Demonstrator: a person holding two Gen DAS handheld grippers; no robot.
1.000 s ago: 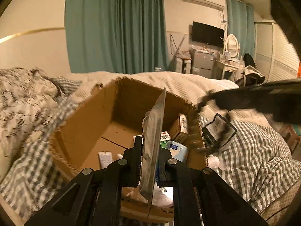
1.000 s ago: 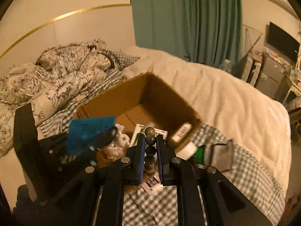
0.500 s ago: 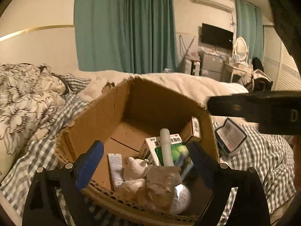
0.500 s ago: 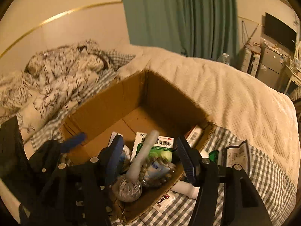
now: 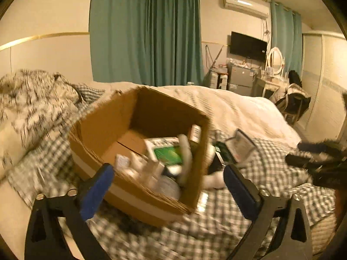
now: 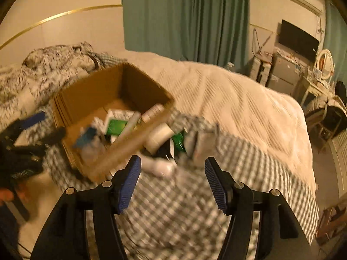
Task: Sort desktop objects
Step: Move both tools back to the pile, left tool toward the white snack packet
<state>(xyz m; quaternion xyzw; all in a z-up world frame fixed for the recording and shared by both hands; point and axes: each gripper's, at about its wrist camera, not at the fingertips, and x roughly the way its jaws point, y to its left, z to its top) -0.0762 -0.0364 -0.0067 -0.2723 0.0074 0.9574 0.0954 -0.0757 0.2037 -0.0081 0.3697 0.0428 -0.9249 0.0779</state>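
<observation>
An open cardboard box (image 5: 108,125) (image 6: 91,93) sits on the bed, holding a green-and-white medicine carton (image 5: 167,151) (image 6: 116,126), a white tube (image 5: 186,158) and other small items. My left gripper (image 5: 169,186) hangs just before the box's near wall, its jaws opening wide with nothing between them. My right gripper (image 6: 172,184) hovers right of the box over the checked sheet, its jaws also opening and empty. Beyond its fingertips lie a white roll (image 6: 160,137), a green item (image 6: 179,142) and a grey pouch (image 6: 201,143) (image 5: 240,145). Both views are blurred.
A checked sheet (image 6: 184,216) covers the near part of the bed, a cream blanket (image 6: 238,99) the far part. A patterned quilt (image 5: 32,104) is heaped to the left. Each gripper shows at the edge of the other's view, the right gripper (image 5: 321,162) and the left gripper (image 6: 26,143).
The left gripper let go of the silver pouch and the right let go of the bead string; both now lie in the box. Both jaws spread, and both grippers shifted right of the box.
</observation>
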